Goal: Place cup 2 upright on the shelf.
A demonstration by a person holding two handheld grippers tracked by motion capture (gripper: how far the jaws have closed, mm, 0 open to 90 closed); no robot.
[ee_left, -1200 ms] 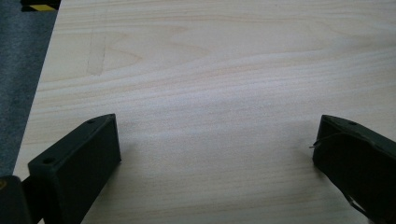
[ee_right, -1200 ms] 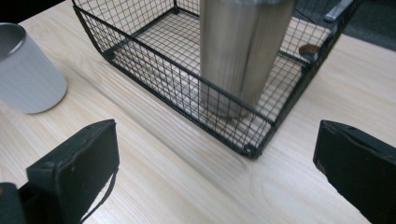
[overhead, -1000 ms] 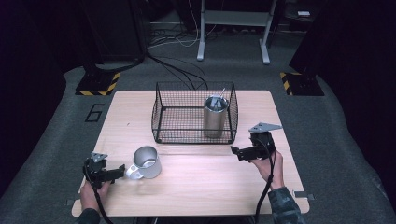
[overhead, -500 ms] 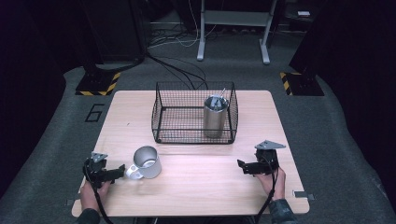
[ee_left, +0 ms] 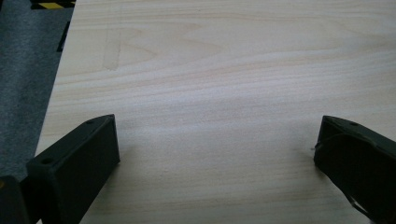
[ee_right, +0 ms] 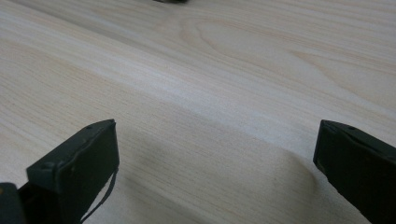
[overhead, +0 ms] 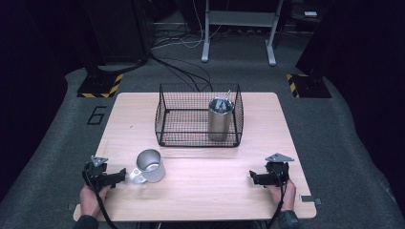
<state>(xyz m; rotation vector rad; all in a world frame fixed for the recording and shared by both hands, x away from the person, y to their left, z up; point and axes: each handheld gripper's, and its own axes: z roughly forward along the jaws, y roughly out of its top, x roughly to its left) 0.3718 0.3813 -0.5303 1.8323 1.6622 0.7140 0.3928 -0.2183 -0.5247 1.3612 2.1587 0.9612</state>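
Now the left tongs (overhead: 119,174) sit wide open and empty beside the steel mug (overhead: 149,166) on the table (overhead: 200,191). Slide them slowly to its handle. The right tongs (overhead: 254,178) rest wide open, empty, well apart.

Steel mug (overhead: 149,166) stands upright on the table, handle toward the near-left.

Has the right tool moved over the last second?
Yes. The right tool pulled back from beside the wire basket toward the table's near edge.
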